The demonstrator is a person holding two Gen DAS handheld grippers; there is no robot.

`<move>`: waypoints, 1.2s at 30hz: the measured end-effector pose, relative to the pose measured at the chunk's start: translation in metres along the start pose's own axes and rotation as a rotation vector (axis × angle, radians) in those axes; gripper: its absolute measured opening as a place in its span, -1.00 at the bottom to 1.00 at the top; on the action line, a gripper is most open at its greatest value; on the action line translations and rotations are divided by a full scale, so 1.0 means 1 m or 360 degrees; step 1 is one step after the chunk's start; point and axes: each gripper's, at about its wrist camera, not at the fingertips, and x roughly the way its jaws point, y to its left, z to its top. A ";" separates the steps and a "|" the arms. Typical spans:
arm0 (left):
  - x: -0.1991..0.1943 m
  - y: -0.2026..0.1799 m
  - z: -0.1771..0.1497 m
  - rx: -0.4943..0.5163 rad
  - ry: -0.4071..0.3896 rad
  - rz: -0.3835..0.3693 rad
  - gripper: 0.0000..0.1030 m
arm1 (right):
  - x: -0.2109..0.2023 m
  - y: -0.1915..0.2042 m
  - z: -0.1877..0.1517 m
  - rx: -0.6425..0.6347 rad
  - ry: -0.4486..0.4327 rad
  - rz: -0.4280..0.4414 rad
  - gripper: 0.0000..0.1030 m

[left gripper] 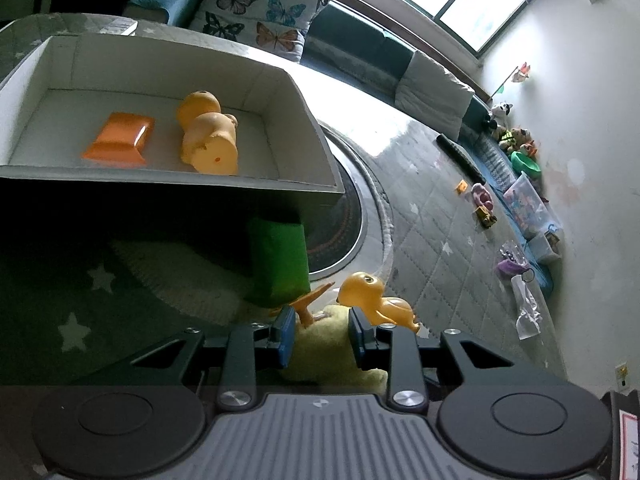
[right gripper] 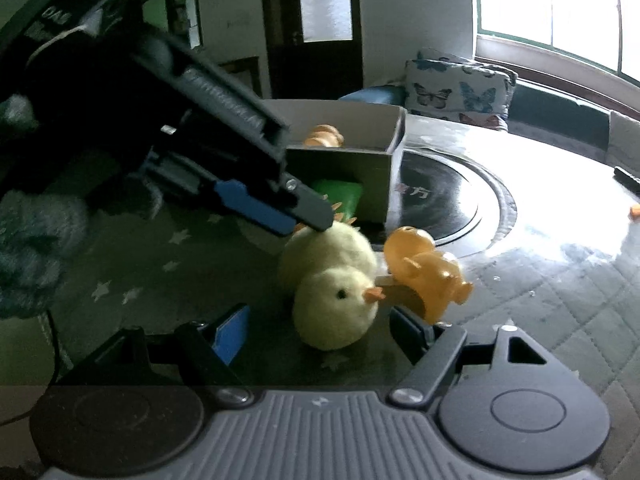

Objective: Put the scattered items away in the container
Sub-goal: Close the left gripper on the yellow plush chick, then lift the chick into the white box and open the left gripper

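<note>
Box (left gripper: 256, 80) at upper left of the left wrist view holds two orange toys. Left gripper (left gripper: 320, 334) sits released over the chick (right gripper: 332, 280); right gripper (right gripper: 320, 330) gapes wide before it. An orange toy (right gripper: 428, 268) seems to touch its beak.

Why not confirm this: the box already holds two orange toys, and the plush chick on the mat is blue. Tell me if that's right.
One detail is wrong: the plush chick is pale yellow, not blue, as the right wrist view shows. The box does hold two orange toys.
</note>
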 end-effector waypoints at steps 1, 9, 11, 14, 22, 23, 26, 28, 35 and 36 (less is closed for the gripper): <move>0.001 0.000 0.001 -0.0007 0.0002 -0.0004 -0.38 | 0.001 -0.001 0.002 0.0001 -0.0004 0.0001 0.52; 0.009 0.003 0.004 -0.0071 0.0006 -0.0024 -0.35 | 0.017 -0.004 0.011 0.0013 0.0005 0.0037 0.25; 0.010 0.003 0.004 -0.0079 0.0005 -0.0026 -0.33 | 0.019 -0.006 0.012 0.0022 0.0012 0.0030 0.17; 0.011 0.006 0.002 -0.0106 0.0004 -0.0040 -0.31 | 0.020 -0.009 0.013 0.0046 0.0018 0.0032 0.05; 0.010 0.011 -0.001 -0.0147 0.0007 -0.0065 -0.26 | 0.021 -0.014 0.012 0.0088 0.0021 0.0042 -0.02; 0.010 0.010 -0.002 -0.0142 0.0006 -0.0063 -0.26 | 0.021 -0.014 0.012 0.0092 0.0020 0.0041 -0.02; 0.009 0.008 -0.002 -0.0121 0.0008 -0.0066 -0.28 | 0.021 -0.013 0.011 0.0098 0.0018 0.0034 -0.04; 0.006 0.007 -0.003 -0.0104 0.0005 -0.0066 -0.31 | 0.020 -0.012 0.010 0.0095 0.0017 0.0037 -0.05; -0.019 -0.002 0.002 -0.0045 -0.0082 -0.0075 -0.36 | 0.010 -0.003 0.018 0.0050 -0.0054 0.0035 -0.07; -0.024 -0.004 0.005 -0.0034 -0.0109 -0.0083 -0.36 | 0.007 -0.002 0.022 0.0044 -0.0076 0.0036 -0.08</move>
